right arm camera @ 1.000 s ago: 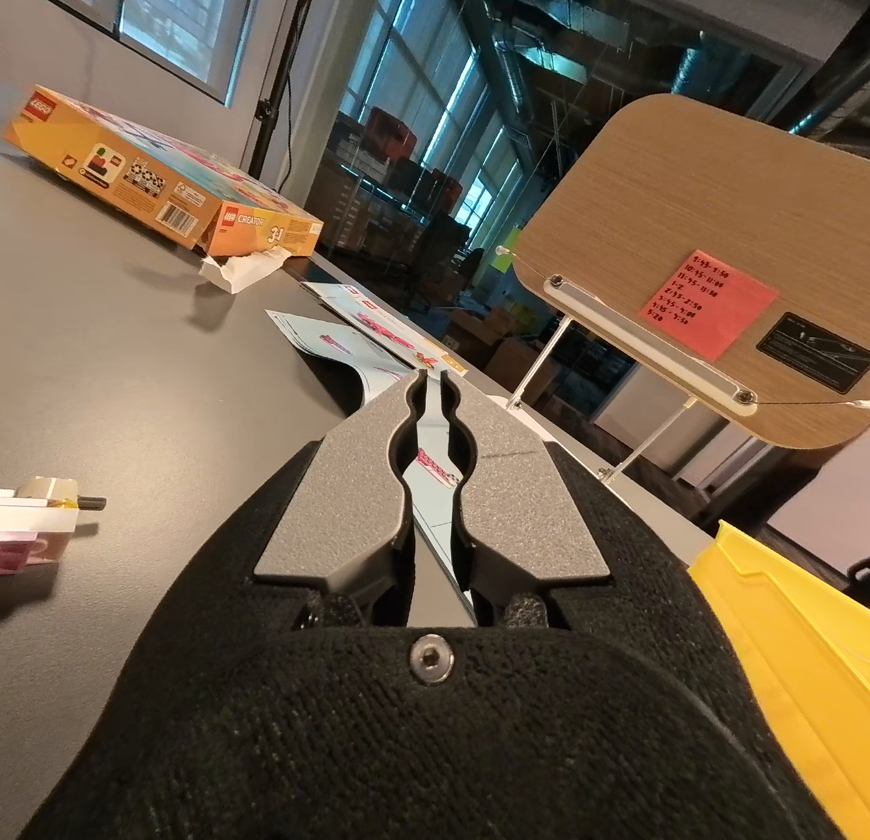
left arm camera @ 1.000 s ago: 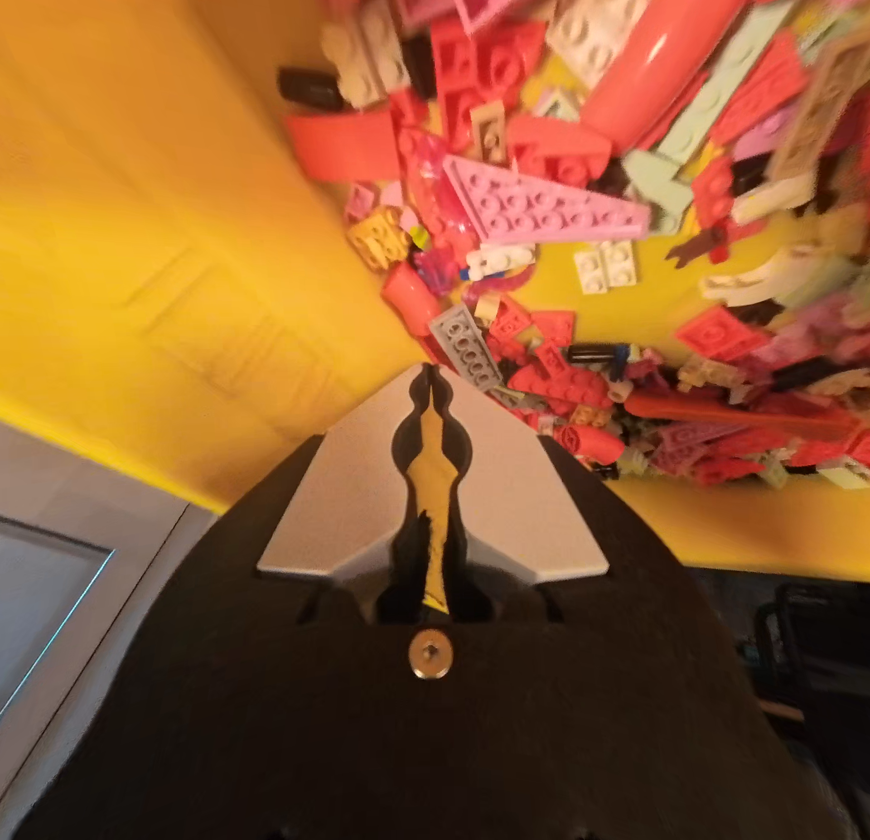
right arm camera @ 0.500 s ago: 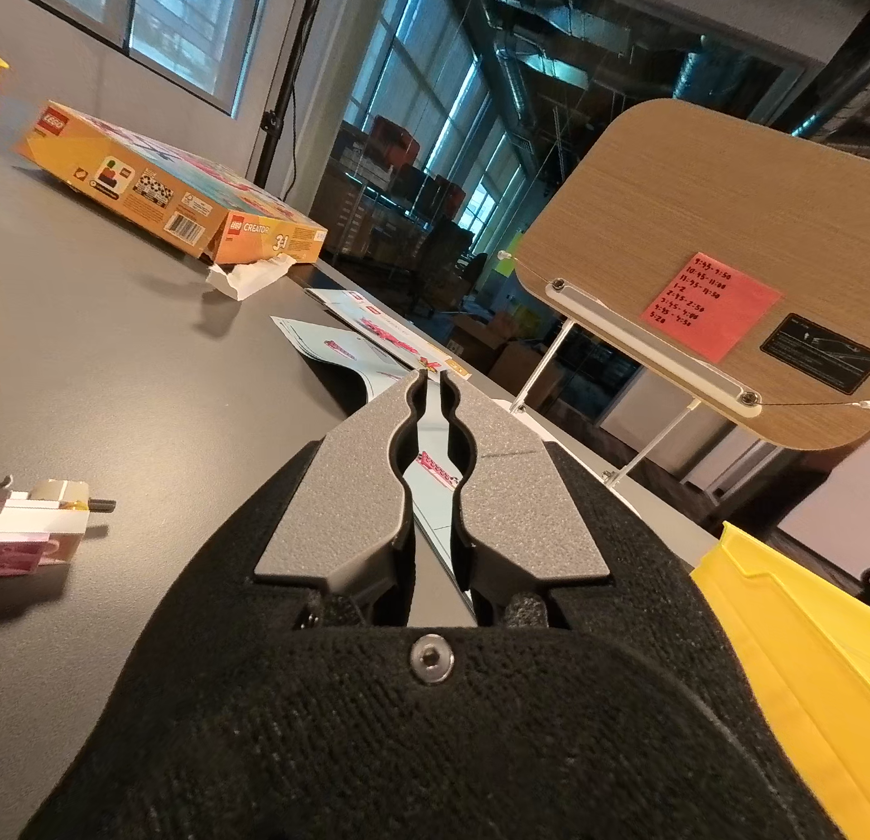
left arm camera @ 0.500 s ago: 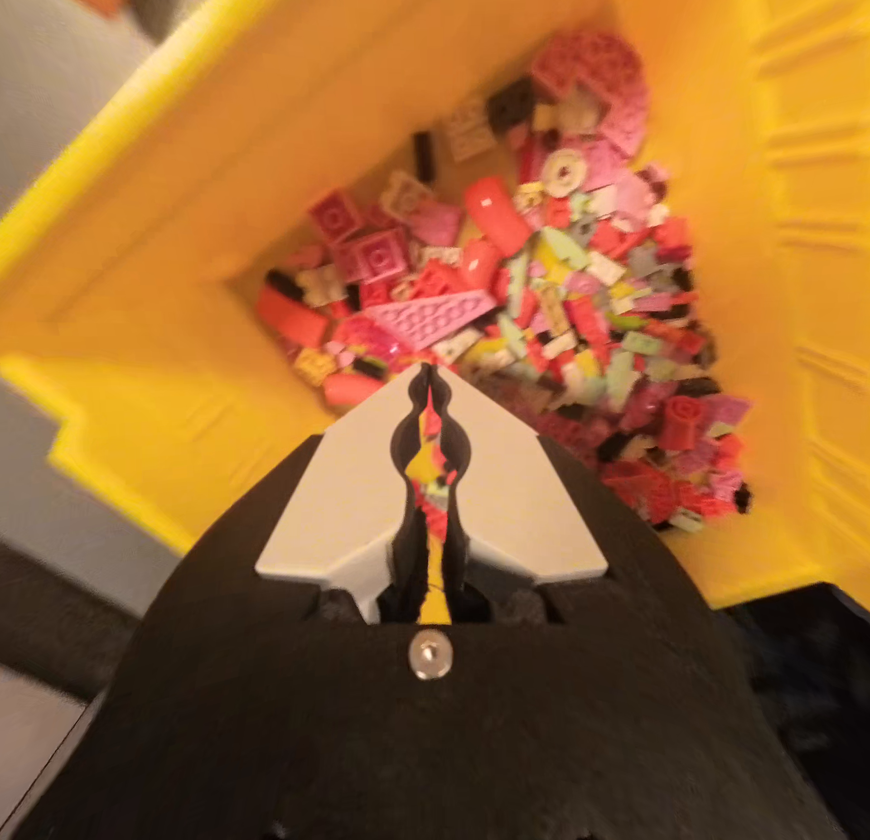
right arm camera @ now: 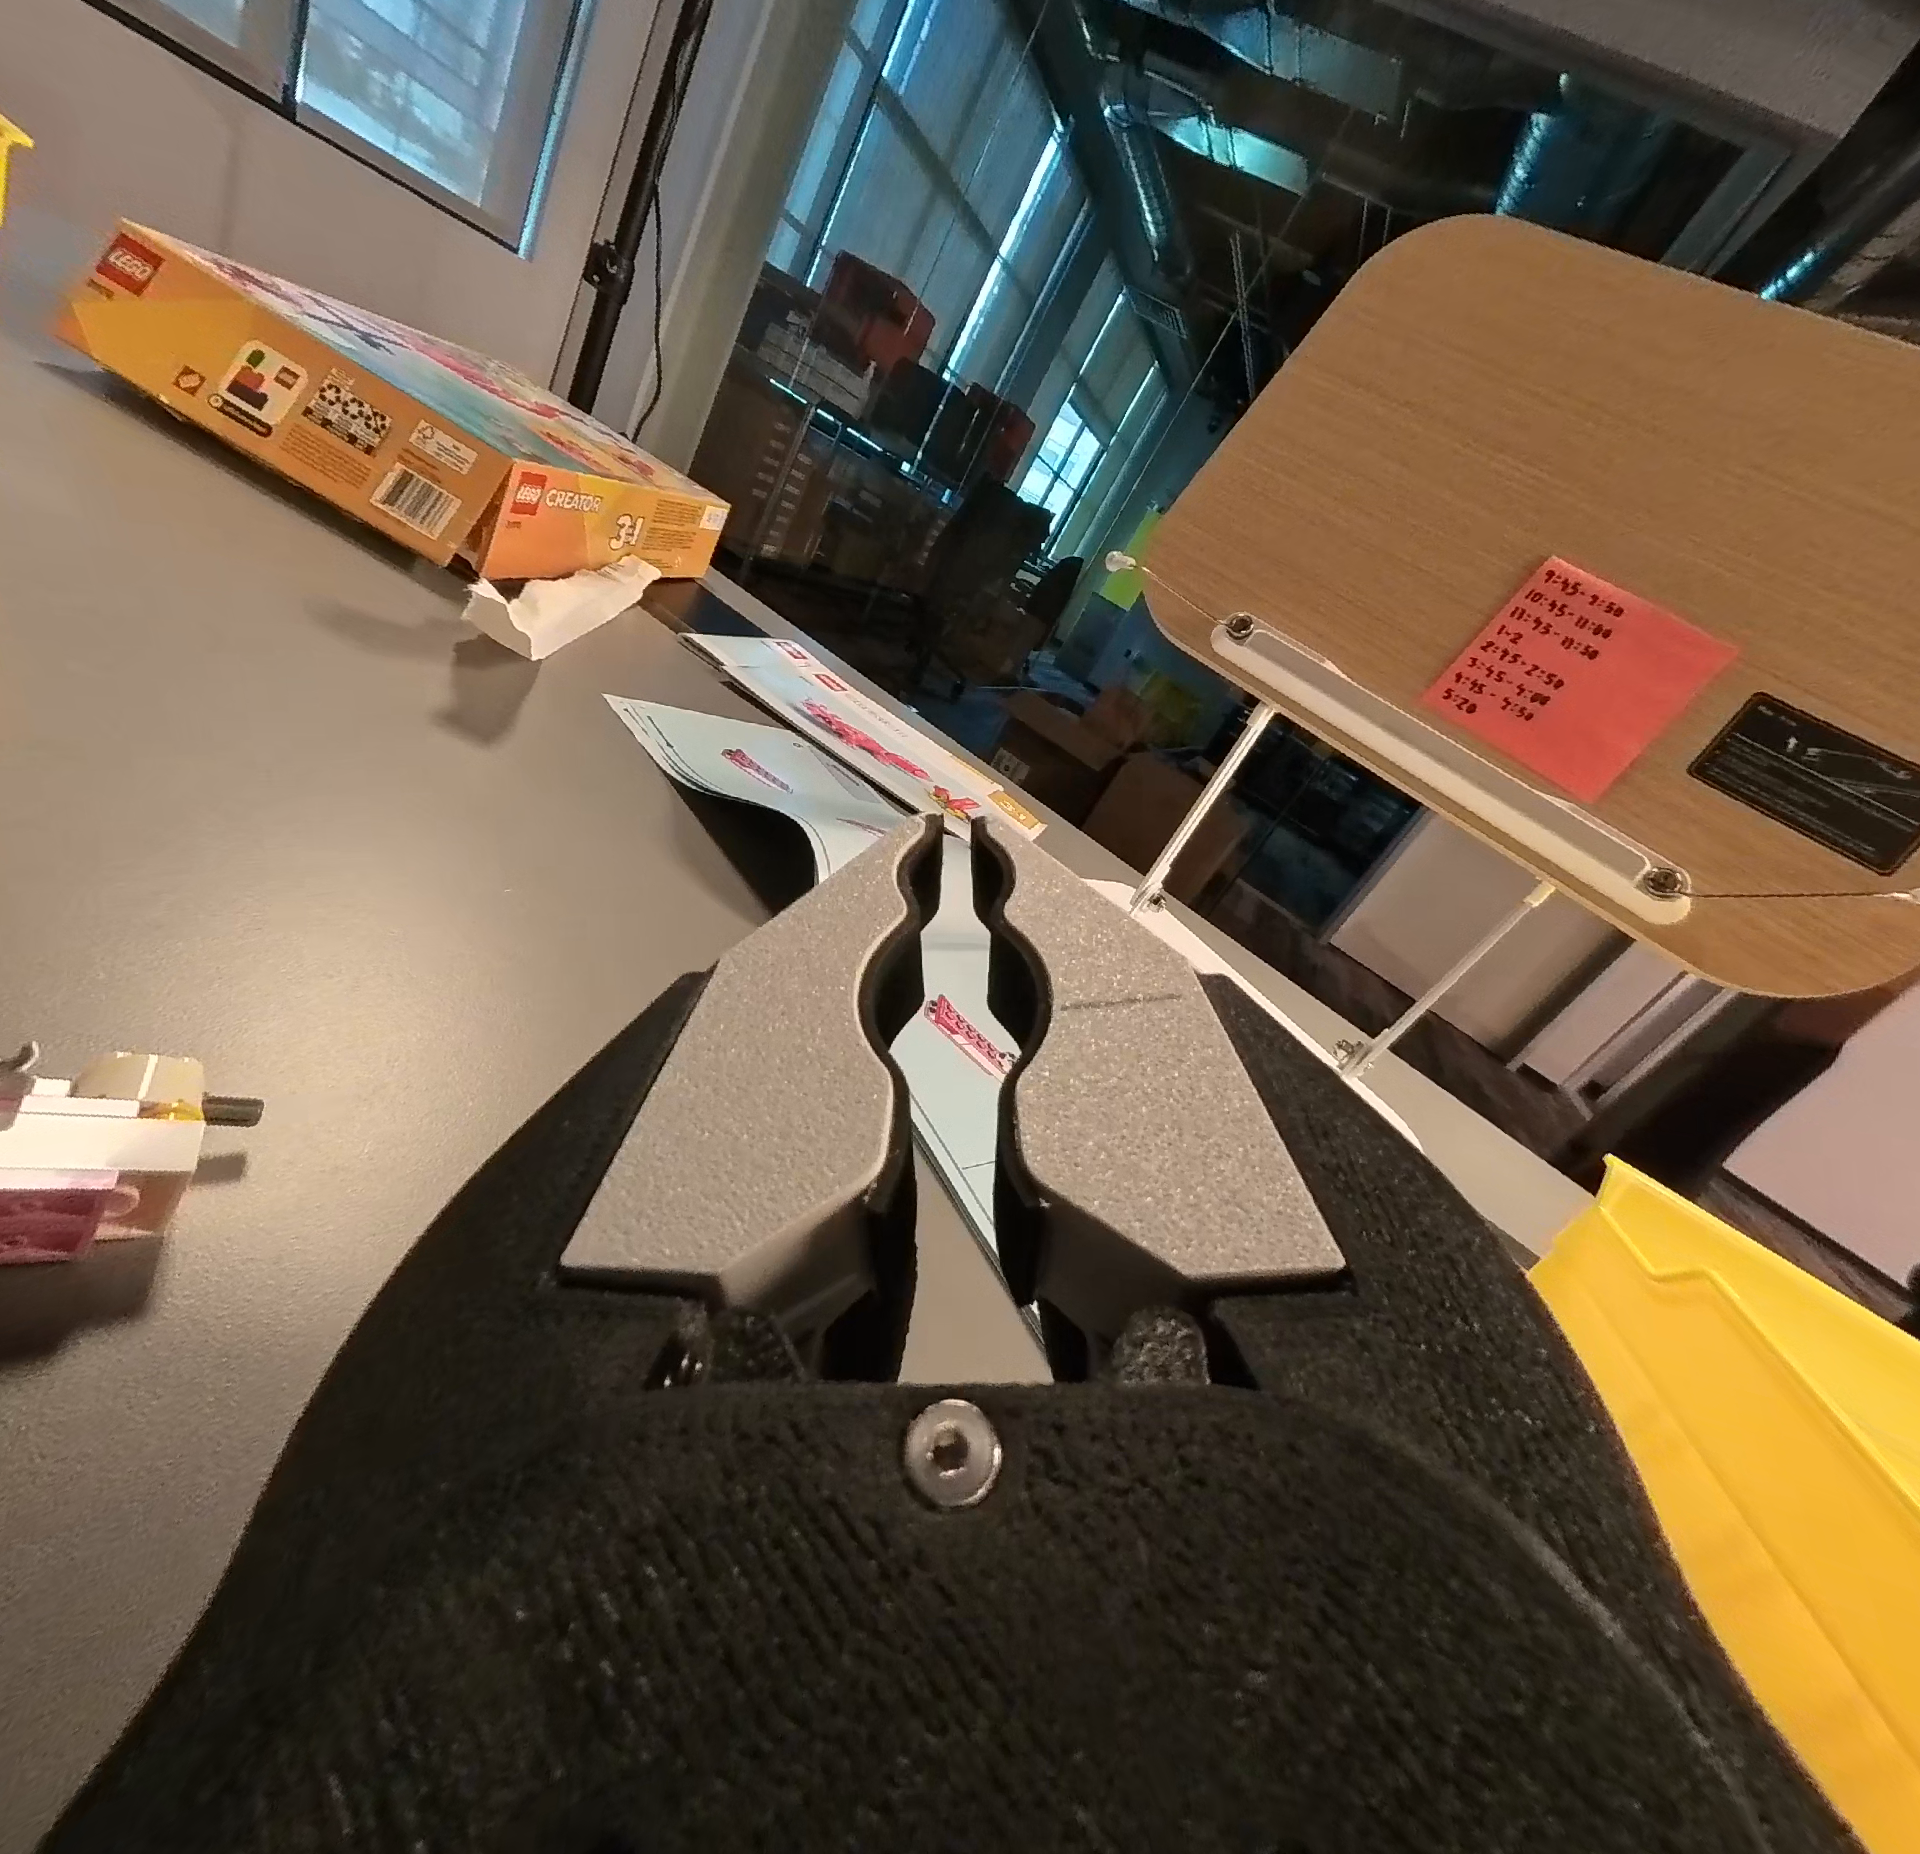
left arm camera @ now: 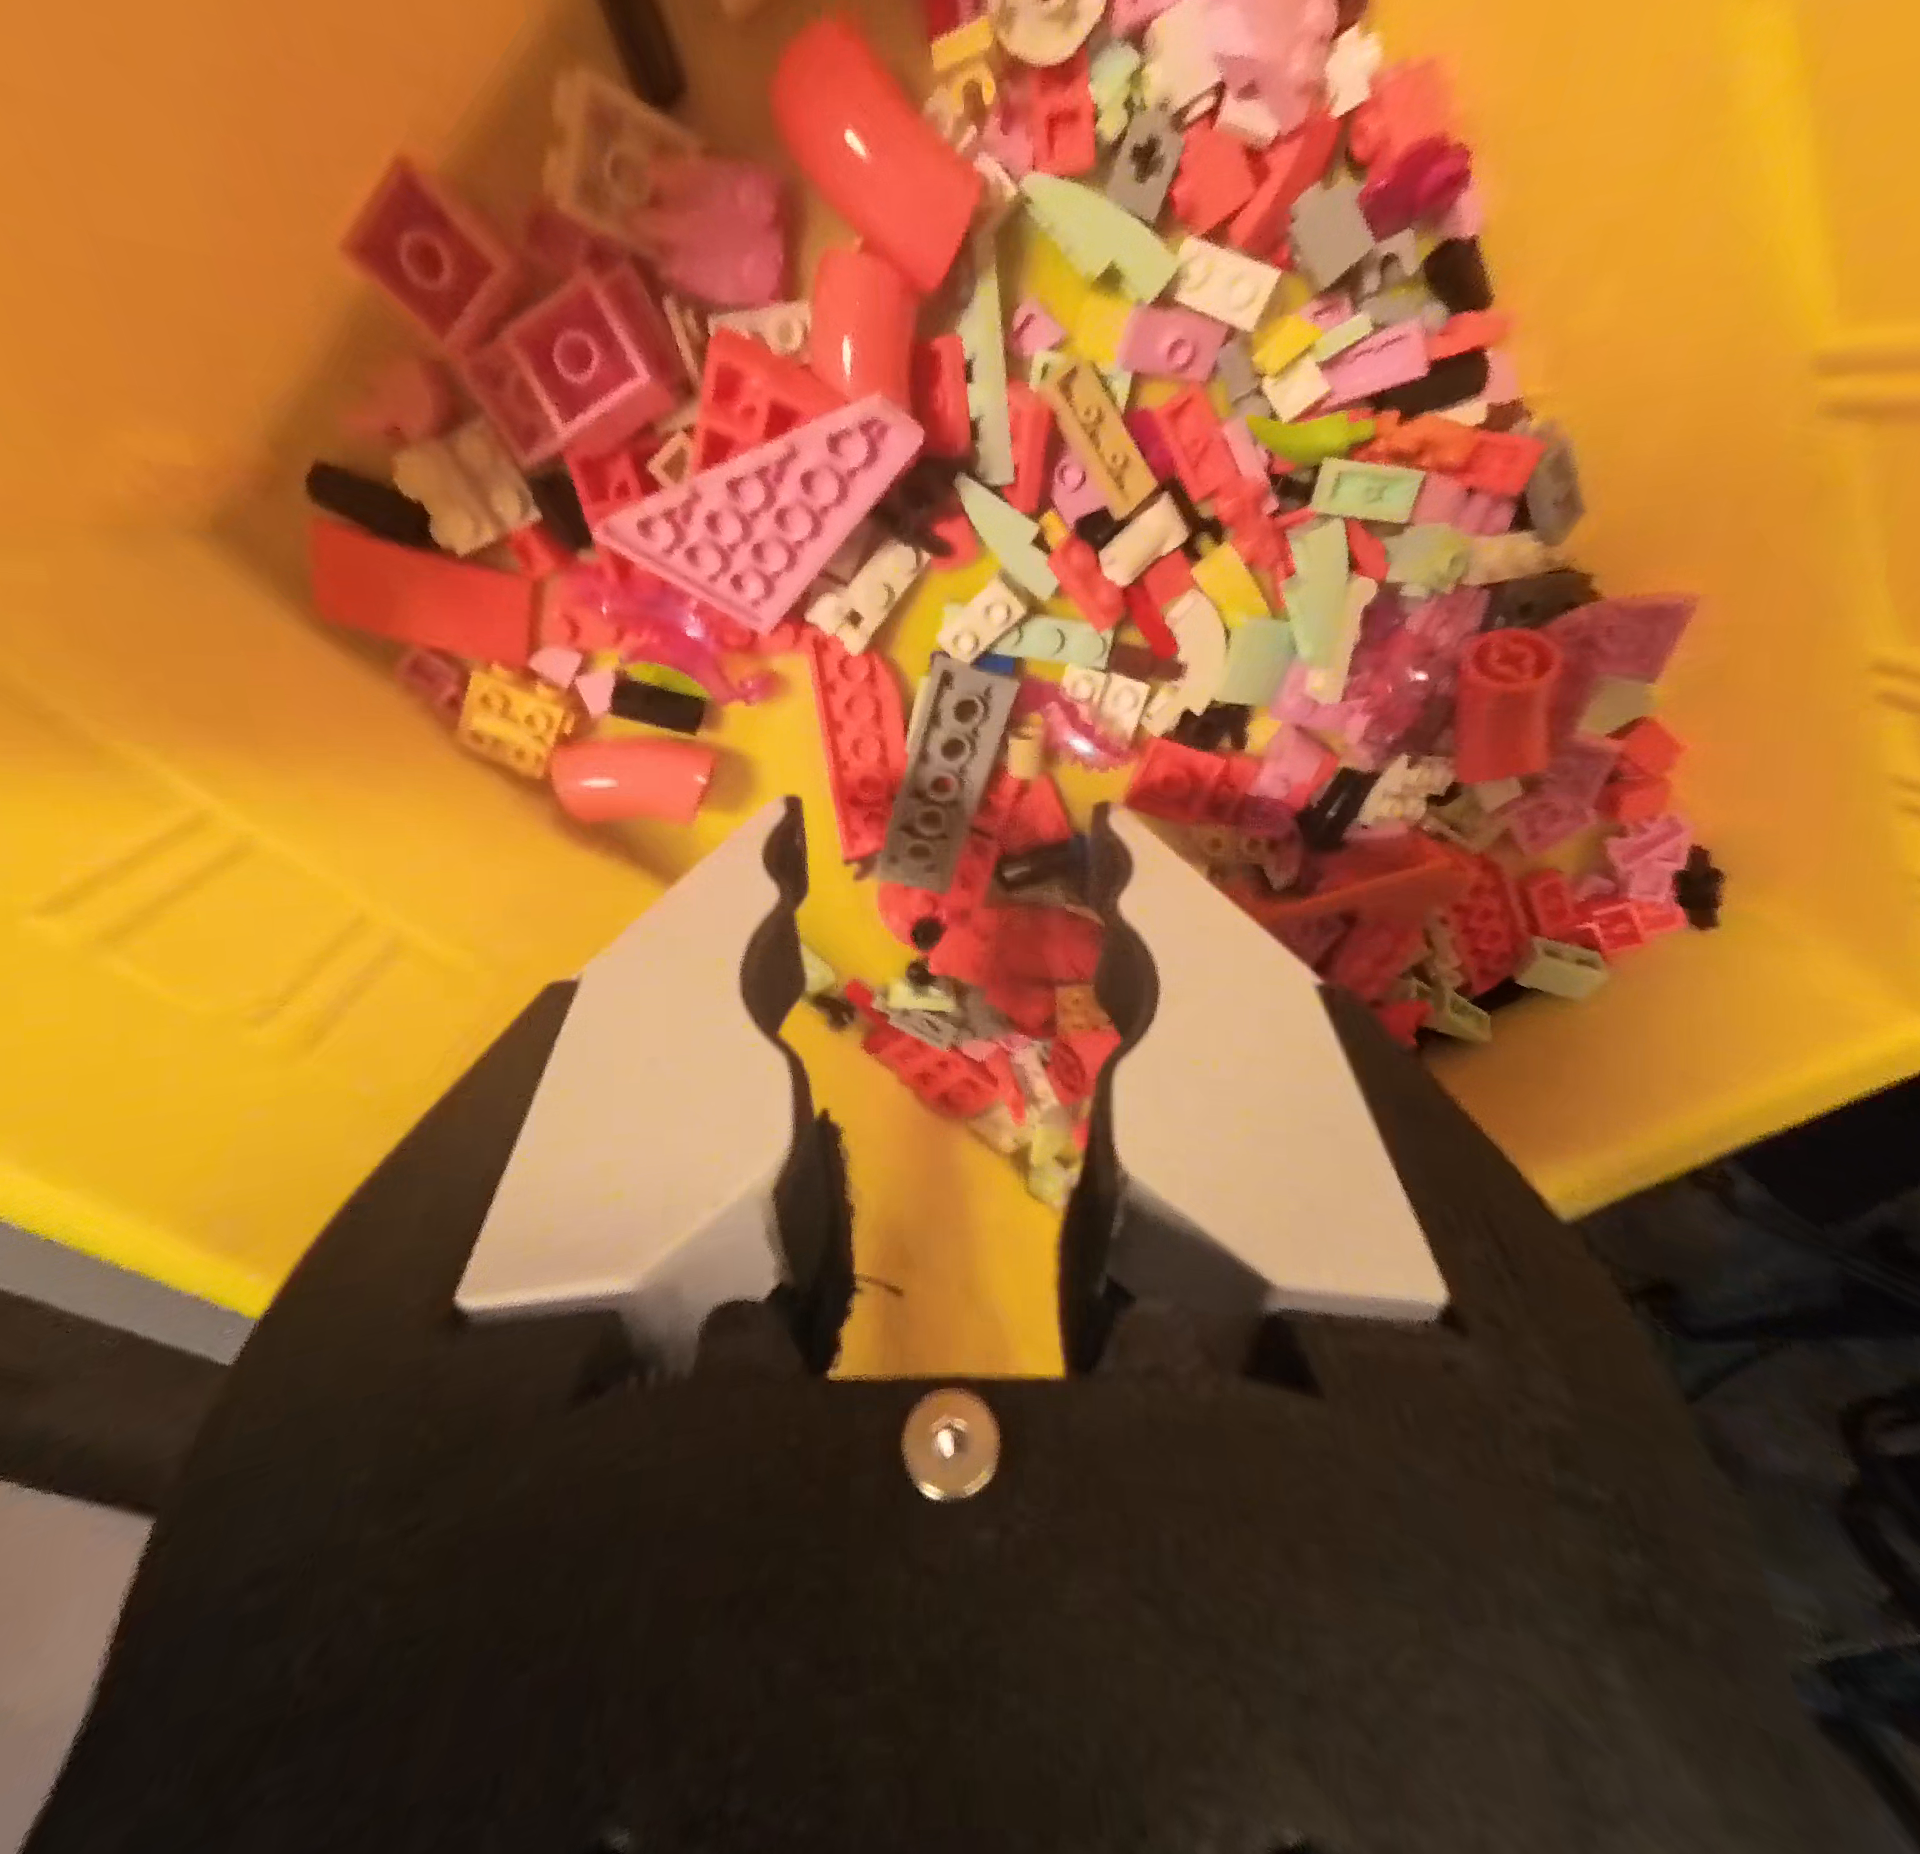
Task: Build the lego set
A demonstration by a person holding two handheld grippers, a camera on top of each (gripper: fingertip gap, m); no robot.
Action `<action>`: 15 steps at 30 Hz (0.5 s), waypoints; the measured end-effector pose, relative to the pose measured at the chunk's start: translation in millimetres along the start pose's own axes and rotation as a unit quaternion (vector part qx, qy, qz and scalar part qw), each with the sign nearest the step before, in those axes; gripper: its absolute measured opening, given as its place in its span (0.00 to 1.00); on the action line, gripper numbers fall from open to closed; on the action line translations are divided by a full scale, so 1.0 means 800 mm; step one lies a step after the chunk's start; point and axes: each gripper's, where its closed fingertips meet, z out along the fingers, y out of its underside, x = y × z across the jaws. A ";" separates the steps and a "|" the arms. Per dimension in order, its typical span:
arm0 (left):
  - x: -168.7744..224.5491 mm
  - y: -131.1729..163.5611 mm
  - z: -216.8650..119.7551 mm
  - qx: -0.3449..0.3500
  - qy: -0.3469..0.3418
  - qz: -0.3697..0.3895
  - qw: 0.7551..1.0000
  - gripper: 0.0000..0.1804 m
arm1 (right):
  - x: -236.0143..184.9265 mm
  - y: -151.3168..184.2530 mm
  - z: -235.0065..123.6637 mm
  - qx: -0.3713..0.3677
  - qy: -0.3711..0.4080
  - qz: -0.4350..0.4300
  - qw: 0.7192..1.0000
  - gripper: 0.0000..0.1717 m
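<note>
Inside the deep yellow plastic bin (left arm camera: 260, 869), above a loose heap of small plastic building bricks (left arm camera: 1195, 516) in coral, pink, mint and cream, the left gripper (left arm camera: 945, 817) is hovering with its fingers spread wide and nothing between them; a flat grey plate with a row of holes (left arm camera: 951, 765) is lying nearest its tips, beside a red studded plate (left arm camera: 857, 755). To pick cleanly here, I judge it best to be straddling one exposed piece across its narrow width, clear of its neighbours. The right gripper (right arm camera: 956, 830) is resting low over a dark grey tabletop (right arm camera: 312, 817), its fingers nearly pressed together and pinching nothing. Only the right view is showing the printed instruction sheets (right arm camera: 748, 765), the orange cardboard box (right arm camera: 343, 422), a small partly built white and pink brick model (right arm camera: 94, 1150) and a tilted wooden board on thin legs (right arm camera: 1558, 516); only the left view is showing the bin's contents.
</note>
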 end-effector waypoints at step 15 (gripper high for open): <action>-0.016 0.021 -0.011 -0.029 -0.084 0.012 0.996 0.41 | -0.001 0.001 0.001 -0.003 0.000 -0.004 1.000 0.02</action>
